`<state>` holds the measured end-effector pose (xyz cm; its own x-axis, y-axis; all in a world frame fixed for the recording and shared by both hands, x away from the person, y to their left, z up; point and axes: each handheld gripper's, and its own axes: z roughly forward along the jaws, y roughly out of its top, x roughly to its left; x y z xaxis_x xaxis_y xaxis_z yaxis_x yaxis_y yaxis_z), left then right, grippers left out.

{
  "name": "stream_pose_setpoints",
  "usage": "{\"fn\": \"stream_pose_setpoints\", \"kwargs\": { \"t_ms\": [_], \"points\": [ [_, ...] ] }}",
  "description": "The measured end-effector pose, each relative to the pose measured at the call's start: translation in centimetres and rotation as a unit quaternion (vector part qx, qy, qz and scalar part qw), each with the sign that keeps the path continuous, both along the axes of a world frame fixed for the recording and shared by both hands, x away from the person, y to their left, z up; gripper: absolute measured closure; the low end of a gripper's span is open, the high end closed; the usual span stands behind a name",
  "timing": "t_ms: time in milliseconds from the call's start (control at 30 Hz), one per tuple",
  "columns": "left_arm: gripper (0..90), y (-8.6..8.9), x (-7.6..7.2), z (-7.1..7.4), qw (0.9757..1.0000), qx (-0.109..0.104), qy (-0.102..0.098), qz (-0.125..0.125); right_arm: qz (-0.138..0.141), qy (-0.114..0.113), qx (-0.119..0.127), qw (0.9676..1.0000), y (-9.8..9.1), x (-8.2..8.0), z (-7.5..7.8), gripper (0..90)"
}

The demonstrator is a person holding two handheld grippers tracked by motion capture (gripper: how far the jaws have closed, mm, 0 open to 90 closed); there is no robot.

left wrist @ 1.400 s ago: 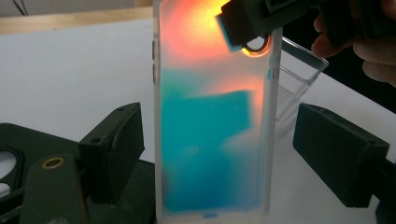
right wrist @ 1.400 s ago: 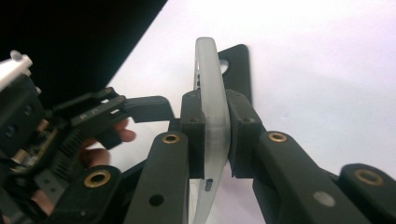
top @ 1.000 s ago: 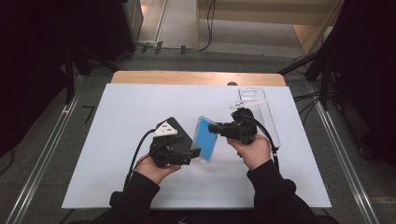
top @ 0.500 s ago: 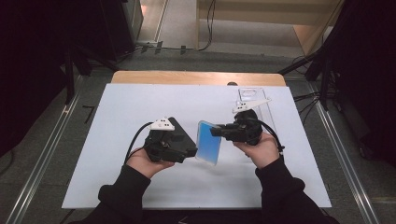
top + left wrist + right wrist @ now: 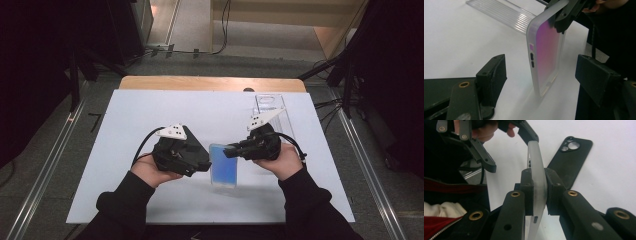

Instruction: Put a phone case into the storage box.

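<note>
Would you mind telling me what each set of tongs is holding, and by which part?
The right tongs clamp the translucent phone case by its edge; the left tongs hold nothing.

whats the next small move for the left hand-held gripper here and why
Probably ease the left hand-held gripper forward and close on the translucent phone case's lower end. Its jaws have just been closing, yet both pads stand clear of the case, which the right hand-held gripper pinches upright.
</note>
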<state>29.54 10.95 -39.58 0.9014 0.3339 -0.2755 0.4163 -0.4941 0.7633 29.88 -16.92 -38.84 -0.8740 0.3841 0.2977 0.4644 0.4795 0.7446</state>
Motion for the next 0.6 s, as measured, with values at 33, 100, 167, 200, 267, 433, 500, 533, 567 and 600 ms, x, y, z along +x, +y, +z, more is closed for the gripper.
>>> {"fn": "stream_pose_setpoints", "kwargs": {
  "t_ms": [33,100,167,200,267,433,500,533,567,600],
  "points": [
    [25.0,0.0,0.0,0.0,1.0000,0.001,-0.001,-0.005,0.006,0.000,-0.001,1.0000,0.0,0.0,0.0,76.9],
    [25.0,-0.1,-0.1,0.1,0.9999,-0.001,-0.003,-0.011,0.022,-0.003,-0.002,0.9998,0.2,-0.1,-0.1,76.9],
    [25.1,-0.1,-0.1,0.1,0.9999,-0.002,0.000,-0.014,0.027,-0.006,-0.003,0.9996,0.3,-0.1,-0.2,76.9],
    [28.1,-0.2,-0.1,0.1,0.9999,-0.002,-0.001,-0.016,0.039,-0.011,-0.003,0.9992,0.5,-0.2,-0.2,76.9],
    [28.3,-0.2,-0.1,0.1,0.9998,0.000,-0.002,-0.022,0.045,-0.013,-0.003,0.9989,0.5,-0.2,-0.3,76.9],
    [35.8,-0.4,-0.3,0.0,0.9992,-0.002,-0.002,-0.041,0.067,-0.010,0.003,0.9977,0.9,-0.3,-0.3,76.9],
    [39.4,-0.5,-0.3,-0.1,0.9988,-0.001,-0.003,-0.049,0.076,-0.011,0.003,0.9971,1.1,-0.4,-0.3,76.9],
    [40.1,-0.5,-0.3,-0.2,0.9987,-0.001,-0.002,-0.050,0.080,-0.010,0.002,0.9967,1.2,-0.5,-0.3,76.9],
    [42.7,-0.5,-0.3,-0.2,0.9986,0.001,-0.002,-0.053,0.084,-0.010,0.003,0.9964,1.3,-0.4,-0.3,76.9],
    [44.3,-0.5,-0.2,-0.2,0.9984,0.001,-0.002,-0.057,0.087,-0.011,0.002,0.9961,1.3,-0.5,-0.3,76.9]
  ]
}}
